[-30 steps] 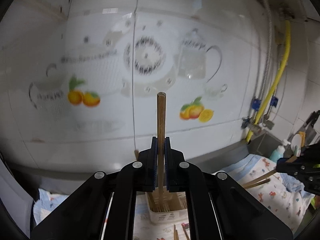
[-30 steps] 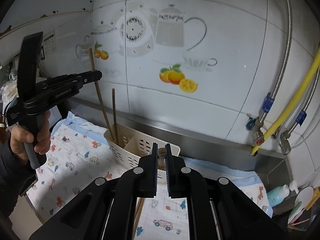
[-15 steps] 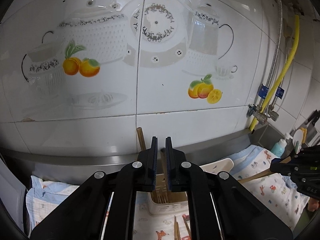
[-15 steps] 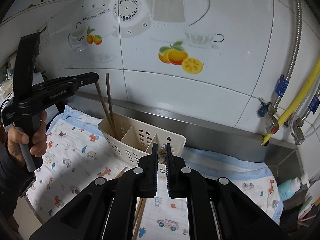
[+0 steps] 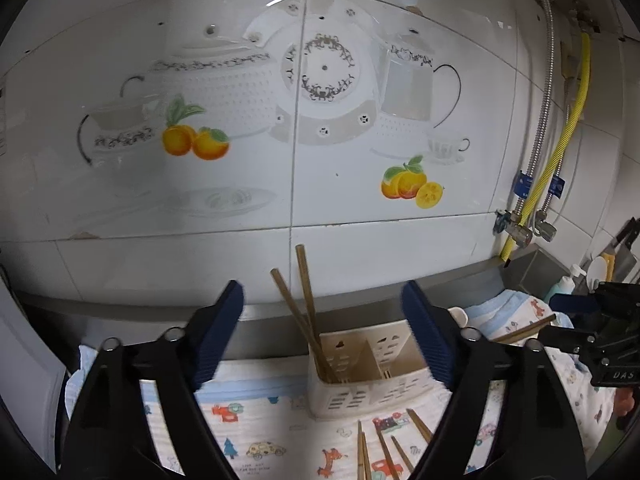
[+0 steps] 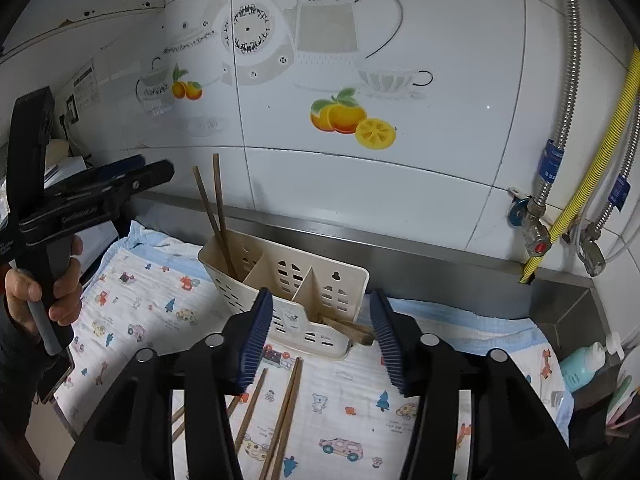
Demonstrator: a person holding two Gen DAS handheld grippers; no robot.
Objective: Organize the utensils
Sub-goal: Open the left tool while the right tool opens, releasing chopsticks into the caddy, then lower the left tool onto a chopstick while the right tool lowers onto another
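A cream slotted utensil caddy [image 5: 372,376] [image 6: 296,280] stands on a patterned cloth by the tiled wall. Two brown chopsticks [image 5: 304,304] [image 6: 216,208] stand in its left compartment. Two wooden sticks [image 6: 348,330] lean out of the caddy's right end; they also show in the left wrist view [image 5: 524,328]. My left gripper [image 5: 320,336] is open and empty above the caddy. My right gripper [image 6: 320,340] is open and empty just in front of the caddy. Several loose chopsticks [image 6: 280,412] [image 5: 384,448] lie on the cloth.
The printed cloth [image 6: 152,300] covers the counter. A steel ledge [image 6: 420,252] runs along the wall. Yellow and steel hoses with valves [image 6: 560,208] hang at the right. A teal pump bottle [image 6: 584,360] stands at the far right.
Both grippers have opened. The chopstick my left gripper held now stands in the caddy's left compartment. The sticks my right gripper held now rest at the caddy's right end.
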